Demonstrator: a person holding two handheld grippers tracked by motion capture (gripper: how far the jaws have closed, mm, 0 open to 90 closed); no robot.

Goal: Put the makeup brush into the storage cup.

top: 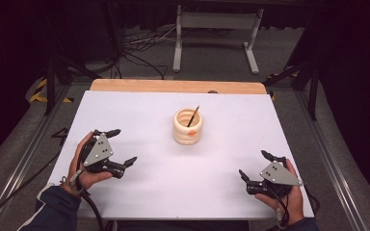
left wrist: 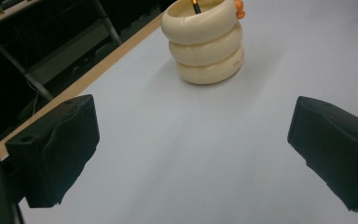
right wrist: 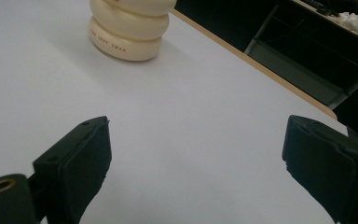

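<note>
A cream ribbed holder (top: 188,126) made of three stacked rings stands upright near the middle of the white table top (top: 139,110), with a thin dark brush (top: 193,116) leaning inside it. The holder (left wrist: 206,42) sits ahead of my left gripper, and the brush's top (left wrist: 196,5) pokes out of its mouth. My left gripper (top: 122,146) rests at the front left, open and empty, jaws wide apart. At the front right my right gripper (top: 255,165) is likewise open and empty. The holder (right wrist: 129,27) appears at the upper left of the right gripper view.
A wooden strip (top: 178,86) runs along the table's far edge. Beyond it stand a grey metal frame (top: 217,33) and loose cables (top: 139,53) on the floor. Dark stands flank the table on both sides.
</note>
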